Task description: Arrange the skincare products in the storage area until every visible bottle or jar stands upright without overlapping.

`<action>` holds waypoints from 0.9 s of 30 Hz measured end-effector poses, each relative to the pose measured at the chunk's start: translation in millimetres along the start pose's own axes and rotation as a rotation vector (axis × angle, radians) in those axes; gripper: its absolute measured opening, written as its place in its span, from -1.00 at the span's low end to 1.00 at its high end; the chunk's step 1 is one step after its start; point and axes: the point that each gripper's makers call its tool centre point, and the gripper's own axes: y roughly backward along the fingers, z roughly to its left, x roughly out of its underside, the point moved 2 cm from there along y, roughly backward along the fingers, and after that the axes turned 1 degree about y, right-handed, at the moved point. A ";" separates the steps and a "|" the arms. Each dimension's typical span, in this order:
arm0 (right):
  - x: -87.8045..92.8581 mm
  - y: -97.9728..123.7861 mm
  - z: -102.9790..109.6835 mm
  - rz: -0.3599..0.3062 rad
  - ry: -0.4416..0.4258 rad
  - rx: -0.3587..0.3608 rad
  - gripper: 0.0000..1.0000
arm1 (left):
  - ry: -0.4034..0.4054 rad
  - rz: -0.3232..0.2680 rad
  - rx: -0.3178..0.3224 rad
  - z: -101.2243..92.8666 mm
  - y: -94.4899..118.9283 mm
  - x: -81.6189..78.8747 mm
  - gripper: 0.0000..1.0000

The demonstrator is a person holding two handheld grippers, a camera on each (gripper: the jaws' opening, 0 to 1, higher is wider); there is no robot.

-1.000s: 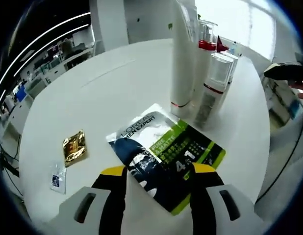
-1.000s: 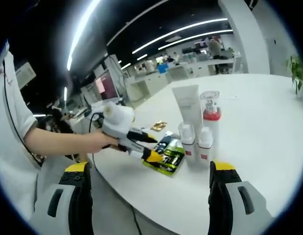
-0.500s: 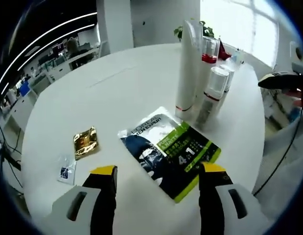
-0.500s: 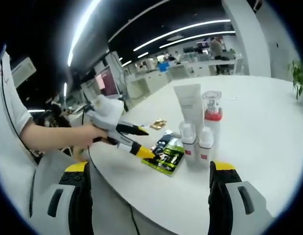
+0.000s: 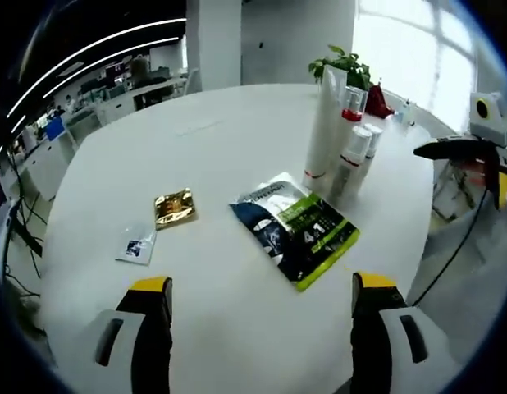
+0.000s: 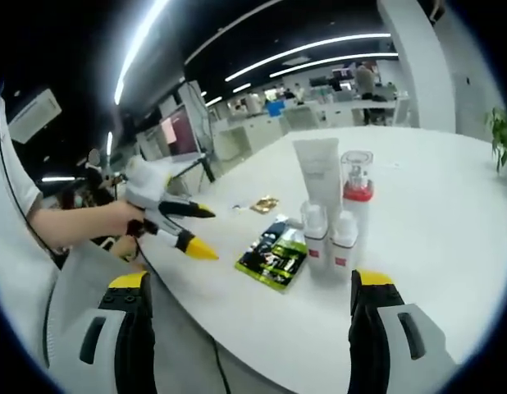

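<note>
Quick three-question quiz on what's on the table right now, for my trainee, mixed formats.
1. True or false: the green-and-black sachet lies flat on the white table.
2. Which stands tallest in the group: A) tall white tube B) red-collared pump bottle C) small white bottles?
3. Fill in: the left gripper has its jaws ____.

Key: 1 true; 2 A; 3 open.

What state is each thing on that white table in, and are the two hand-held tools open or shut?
White tube: upright.
Red-collared pump bottle: upright.
Two small bottles: upright, side by side.
Green-black sachet: lying flat.
Gold packet: lying flat.
Small clear packet: lying flat.
Left tool: open, empty.
Right tool: open, empty.
</note>
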 end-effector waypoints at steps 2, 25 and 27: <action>0.5 -0.2 -0.7 0.006 0.007 0.003 0.99 | 0.009 -0.005 0.001 1.6 9.1 4.8 0.80; -7.4 4.0 -3.0 -0.020 0.008 0.025 0.99 | 0.163 -0.142 -0.015 -8.2 94.6 16.8 0.98; -8.1 4.8 -4.7 -0.010 0.035 0.035 0.99 | 0.163 -0.142 -0.023 -8.9 96.5 19.2 0.98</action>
